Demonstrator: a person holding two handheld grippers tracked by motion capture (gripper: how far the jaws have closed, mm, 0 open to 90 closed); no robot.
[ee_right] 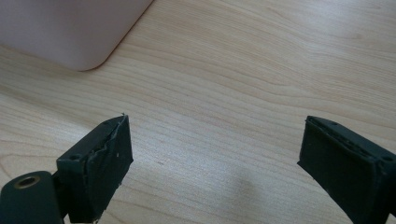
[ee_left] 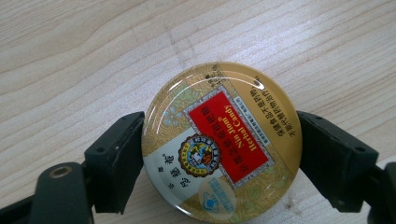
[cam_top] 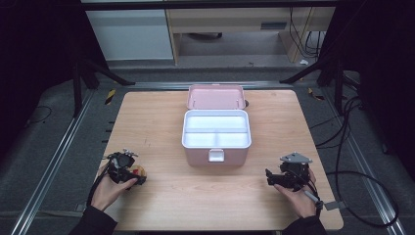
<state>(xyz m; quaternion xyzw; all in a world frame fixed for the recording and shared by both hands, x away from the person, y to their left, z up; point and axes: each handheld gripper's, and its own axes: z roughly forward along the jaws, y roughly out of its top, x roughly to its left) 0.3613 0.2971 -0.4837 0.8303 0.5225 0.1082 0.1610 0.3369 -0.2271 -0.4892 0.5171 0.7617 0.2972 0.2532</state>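
— What have the jaws got, from where you stand?

— The left gripper (ee_left: 219,154) has its two black jaws pressed against opposite sides of a round candy tin (ee_left: 222,142), gold-rimmed with a red label. The tin lies flat on the table (ee_left: 70,56), lid up, and the jaws are clamped on its rim. In the high view that left gripper (cam_top: 128,171) sits near the table's 8 o'clock corner, with a bit of the tin (cam_top: 139,171) peeking out on its far side.

— And the other one?

— The right gripper (ee_right: 215,163) has its jaws wide apart, nothing between them but bare wood. At its 11 o'clock a rounded corner of the pink box (ee_right: 70,32) shows. From above, the right gripper (cam_top: 284,180) rests around 4 o'clock on the table, well apart from the tin.

— The box?

— The pink box (cam_top: 216,159) stands at the middle of the table, lid (cam_top: 216,97) thrown back toward 12 o'clock, with a white tray (cam_top: 216,130) inside split into compartments.

— And the surface, the room?

— Pale wood-grain table (cam_top: 161,200), matte. Round it, grey carpet floor (cam_top: 44,142) with metal rails (cam_top: 54,166), black cables (cam_top: 352,142) looping at 3 o'clock, dark stands at both far corners, and light wooden furniture (cam_top: 235,24) at 12 o'clock.
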